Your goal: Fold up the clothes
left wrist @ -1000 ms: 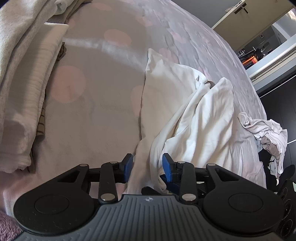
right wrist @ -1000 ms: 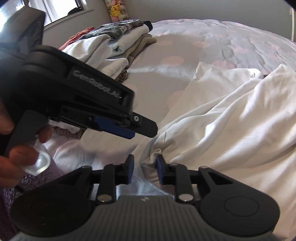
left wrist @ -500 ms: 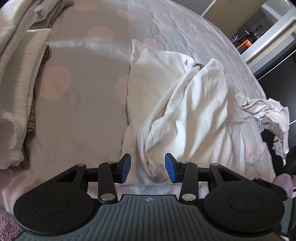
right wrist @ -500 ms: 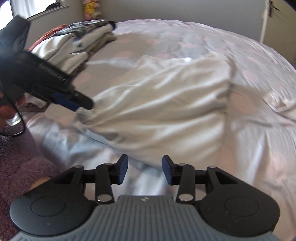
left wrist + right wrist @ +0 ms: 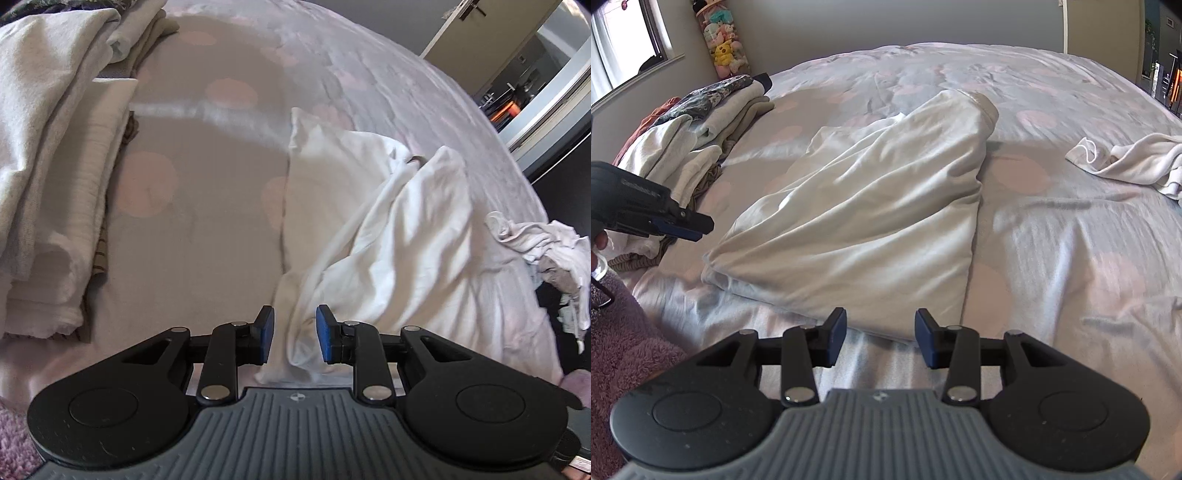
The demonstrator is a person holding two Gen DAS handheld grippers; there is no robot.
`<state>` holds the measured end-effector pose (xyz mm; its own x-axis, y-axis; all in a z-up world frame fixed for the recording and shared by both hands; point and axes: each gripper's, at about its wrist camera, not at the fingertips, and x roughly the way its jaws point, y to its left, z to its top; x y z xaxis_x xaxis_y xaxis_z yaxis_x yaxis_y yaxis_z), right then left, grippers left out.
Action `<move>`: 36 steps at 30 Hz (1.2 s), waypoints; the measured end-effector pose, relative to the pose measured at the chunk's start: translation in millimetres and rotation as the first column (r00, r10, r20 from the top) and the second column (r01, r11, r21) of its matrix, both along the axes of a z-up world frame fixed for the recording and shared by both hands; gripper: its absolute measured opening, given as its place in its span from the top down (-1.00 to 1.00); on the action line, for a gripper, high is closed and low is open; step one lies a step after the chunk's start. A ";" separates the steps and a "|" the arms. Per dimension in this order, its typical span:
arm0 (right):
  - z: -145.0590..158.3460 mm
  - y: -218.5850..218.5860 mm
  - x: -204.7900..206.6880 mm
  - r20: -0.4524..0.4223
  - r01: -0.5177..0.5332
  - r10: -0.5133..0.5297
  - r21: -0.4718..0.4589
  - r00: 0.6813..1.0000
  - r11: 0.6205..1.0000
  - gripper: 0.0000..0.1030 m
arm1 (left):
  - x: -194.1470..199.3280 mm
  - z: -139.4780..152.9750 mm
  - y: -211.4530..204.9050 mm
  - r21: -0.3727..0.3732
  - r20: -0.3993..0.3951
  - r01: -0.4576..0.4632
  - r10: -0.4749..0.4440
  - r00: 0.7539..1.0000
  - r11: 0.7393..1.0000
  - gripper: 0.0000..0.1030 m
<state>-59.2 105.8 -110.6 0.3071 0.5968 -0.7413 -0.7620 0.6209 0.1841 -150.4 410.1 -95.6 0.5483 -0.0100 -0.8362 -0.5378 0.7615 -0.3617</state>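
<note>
A white garment (image 5: 388,236) lies rumpled and partly folded on the bed (image 5: 207,221). My left gripper (image 5: 294,334) hovers at its near left corner. Its jaws are closing with a fold of the cloth between the blue pads, which show a gap and do not press. The right wrist view shows the same garment (image 5: 868,206) and the left gripper (image 5: 690,227) just above that corner. My right gripper (image 5: 881,339) is open at the garment's near right hem, which reaches just between its fingertips.
A stack of folded clothes (image 5: 55,166) (image 5: 701,140) sits on the bed's left side. A crumpled white garment (image 5: 535,236) (image 5: 1137,162) lies near the right edge. Plush toys (image 5: 724,44) hang in the far corner. A purple fuzzy sleeve (image 5: 620,350) is at lower left.
My right gripper swung right along the garment's near edge, away from the left gripper, and its jaws widened. The left gripper's jaws narrowed around the corner fold.
</note>
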 end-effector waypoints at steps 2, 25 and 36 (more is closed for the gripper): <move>-0.2 -2.7 1.6 -0.004 0.007 -0.007 0.006 1.000 1.000 0.14 | 8.1 -3.3 -4.5 0.020 -0.023 0.015 -0.015 1.000 1.000 0.56; -2.6 -21.2 13.2 0.019 0.038 -0.038 -0.014 0.999 0.999 0.10 | -2.6 -5.0 6.5 -0.038 0.001 -0.050 0.050 0.999 0.998 0.65; -22.5 -12.4 0.8 0.151 -0.063 0.090 -0.173 0.984 0.983 0.20 | 11.8 -24.9 -7.5 -0.031 -0.047 0.014 -0.016 0.999 0.999 0.75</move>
<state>-58.4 93.4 -133.1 0.3860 0.4947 -0.7786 -0.8196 0.5713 -0.0433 -138.6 402.6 -120.5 0.5076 -0.0442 -0.8604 -0.5434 0.7585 -0.3596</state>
